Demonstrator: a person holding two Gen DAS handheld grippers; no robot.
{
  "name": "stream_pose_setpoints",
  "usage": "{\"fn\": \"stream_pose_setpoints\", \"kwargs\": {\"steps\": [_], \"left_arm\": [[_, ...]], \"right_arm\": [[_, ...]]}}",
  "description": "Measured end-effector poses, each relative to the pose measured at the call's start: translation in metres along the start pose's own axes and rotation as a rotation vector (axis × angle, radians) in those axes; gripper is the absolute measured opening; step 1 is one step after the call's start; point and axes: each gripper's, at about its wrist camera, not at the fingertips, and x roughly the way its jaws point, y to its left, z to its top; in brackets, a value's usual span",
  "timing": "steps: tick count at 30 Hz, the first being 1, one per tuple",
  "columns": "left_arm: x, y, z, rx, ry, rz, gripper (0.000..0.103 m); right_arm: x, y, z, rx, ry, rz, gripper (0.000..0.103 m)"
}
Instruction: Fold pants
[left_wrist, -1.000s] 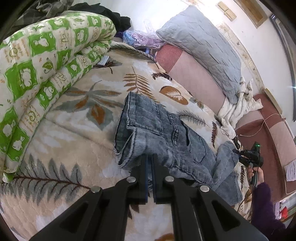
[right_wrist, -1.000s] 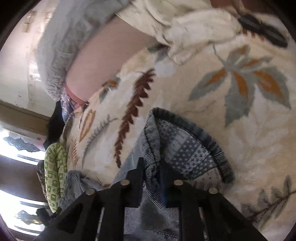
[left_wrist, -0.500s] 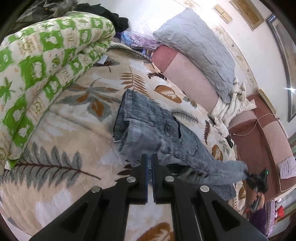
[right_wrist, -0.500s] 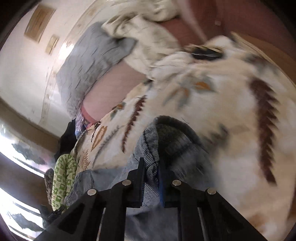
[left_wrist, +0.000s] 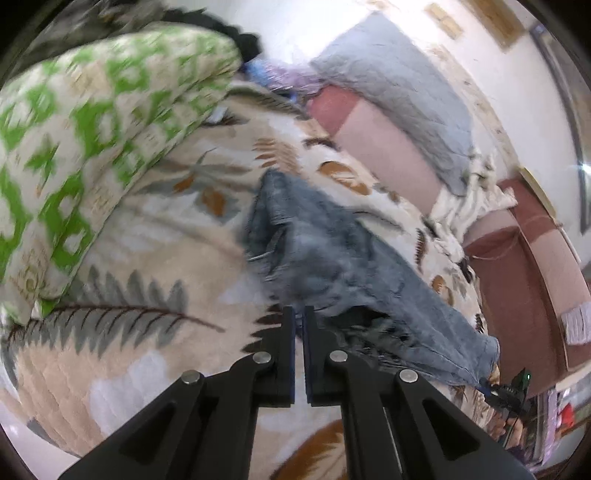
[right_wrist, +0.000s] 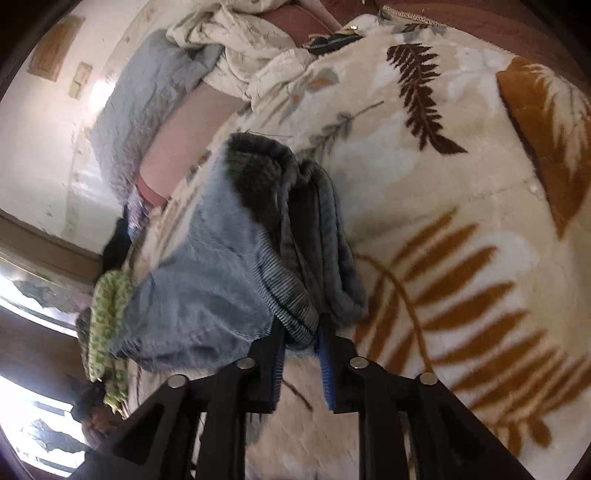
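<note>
On the leaf-patterned blanket (left_wrist: 147, 258) the denim pants (left_wrist: 332, 258) lie stretched out. Left gripper (left_wrist: 298, 317) is pressed closed at their near edge, apparently with nothing between its pads. Right gripper (right_wrist: 301, 343), jaws just parted and opening, has the ribbed hem (right_wrist: 295, 310) loose between its fingers.

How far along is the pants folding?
Done: the jeans lie stretched along the blanket, both leg cuffs stacked together. In hand: the right gripper has just been opening, cuffs between its jaws; the left gripper is shut. Left: folding them crosswise.
</note>
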Motion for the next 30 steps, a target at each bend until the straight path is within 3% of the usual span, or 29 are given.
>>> {"fn": "stream_pose_setpoints", "kwargs": {"steps": [1, 3, 9, 13, 17, 18, 20, 22, 24, 26, 27, 30], "left_arm": [[-0.002, -0.010, 0.001, 0.024, -0.007, -0.015, 0.003], [0.000, -0.034, 0.004, 0.075, -0.014, -0.052, 0.003], [0.055, -0.119, -0.004, 0.223, 0.089, -0.154, 0.003], [0.114, -0.167, -0.023, 0.295, 0.201, -0.197, 0.003], [0.153, -0.183, -0.041, 0.319, 0.278, -0.197, 0.003], [0.161, -0.184, -0.044, 0.318, 0.299, -0.198, 0.003], [0.175, -0.179, -0.055, 0.324, 0.361, -0.187, 0.003], [0.186, -0.172, -0.066, 0.324, 0.420, -0.161, 0.003], [0.192, -0.161, -0.075, 0.310, 0.463, -0.148, 0.003], [0.185, -0.151, -0.079, 0.294, 0.439, -0.199, 0.003], [0.183, -0.147, -0.080, 0.284, 0.442, -0.209, 0.003], [0.180, -0.138, -0.080, 0.243, 0.458, -0.236, 0.003]], "right_arm": [[-0.004, 0.001, 0.002, 0.002, 0.009, -0.024, 0.050], [-0.024, 0.008, 0.006, -0.004, -0.041, -0.033, 0.064], [-0.055, 0.032, 0.038, 0.012, -0.159, 0.032, 0.074], [-0.025, 0.049, 0.071, 0.083, -0.079, 0.084, 0.074], [0.014, 0.052, 0.098, 0.178, 0.015, 0.099, 0.074], [0.026, 0.049, 0.102, 0.217, 0.058, 0.150, 0.072], [0.039, 0.043, 0.103, 0.278, 0.071, 0.166, 0.055], [0.047, 0.040, 0.107, 0.284, 0.041, 0.138, 0.026], [0.047, 0.043, 0.110, 0.252, -0.022, 0.075, 0.012], [0.038, 0.052, 0.115, 0.184, -0.112, 0.042, 0.010], [0.033, 0.057, 0.116, 0.153, -0.159, 0.057, 0.005], [0.017, 0.072, 0.118, 0.094, -0.289, 0.089, 0.005]]}}
